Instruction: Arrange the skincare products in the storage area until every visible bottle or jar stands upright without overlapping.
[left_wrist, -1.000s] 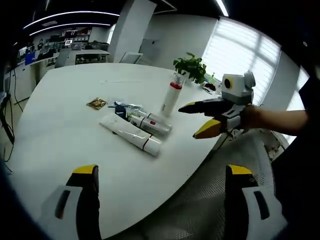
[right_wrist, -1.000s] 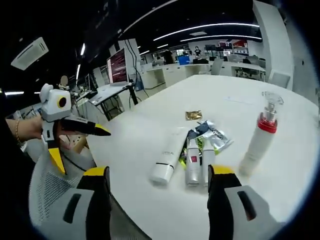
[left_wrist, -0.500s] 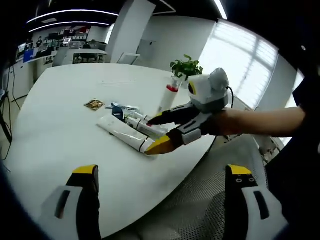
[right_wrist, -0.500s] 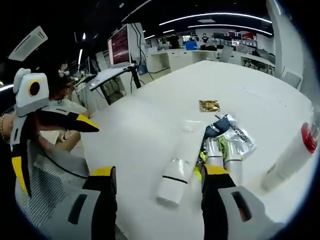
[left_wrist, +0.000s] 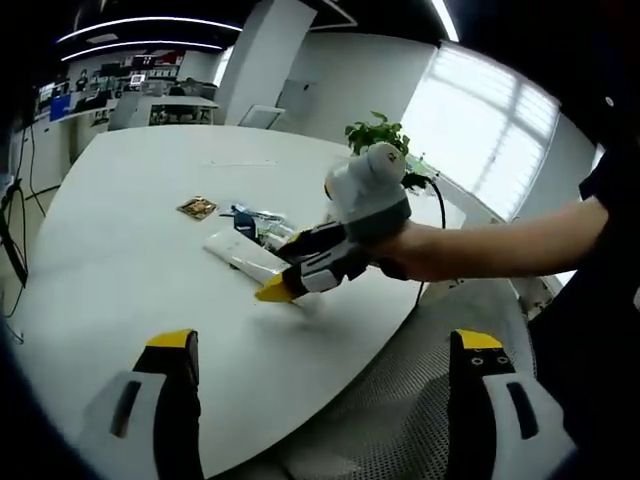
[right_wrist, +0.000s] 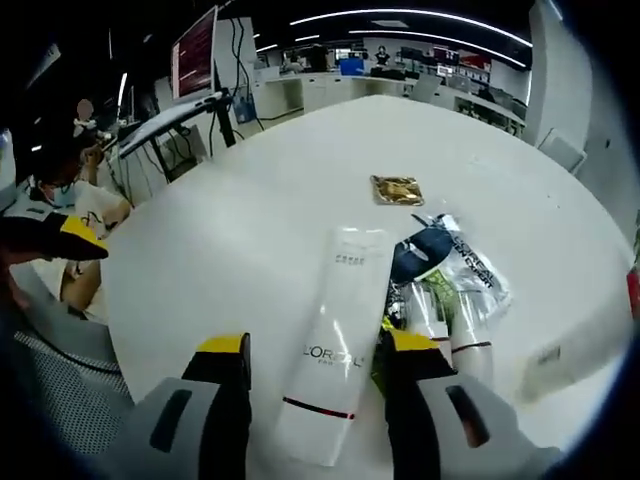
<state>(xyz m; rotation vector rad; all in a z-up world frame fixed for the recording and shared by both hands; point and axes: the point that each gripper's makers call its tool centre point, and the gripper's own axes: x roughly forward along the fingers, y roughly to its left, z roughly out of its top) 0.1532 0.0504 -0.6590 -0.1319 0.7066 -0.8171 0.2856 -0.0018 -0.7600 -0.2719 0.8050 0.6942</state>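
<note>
A white L'Oréal tube (right_wrist: 335, 360) lies flat on the white table (right_wrist: 230, 220). My right gripper (right_wrist: 318, 347) is open, with one jaw on each side of the tube's near half. Two small silver bottles (right_wrist: 432, 310) lie side by side just right of the tube, partly on a dark blue sachet (right_wrist: 420, 255) and a silver sachet (right_wrist: 472, 268). A blurred upright white bottle (right_wrist: 585, 345) stands at the far right. In the left gripper view the right gripper (left_wrist: 285, 283) reaches down onto the tube (left_wrist: 232, 250). My left gripper (left_wrist: 325, 345) hangs open and empty near the table's edge.
A gold sachet (right_wrist: 397, 189) lies beyond the pile, also seen as the gold sachet (left_wrist: 197, 208). A potted plant (left_wrist: 378, 132) stands at the table's far side. A mesh chair (left_wrist: 400, 400) sits below the near edge. A person sits at the left (right_wrist: 70, 200).
My right gripper has moved in from the table's edge and down over the lying tube, which now sits between its jaws. The left gripper has stayed where it was.
</note>
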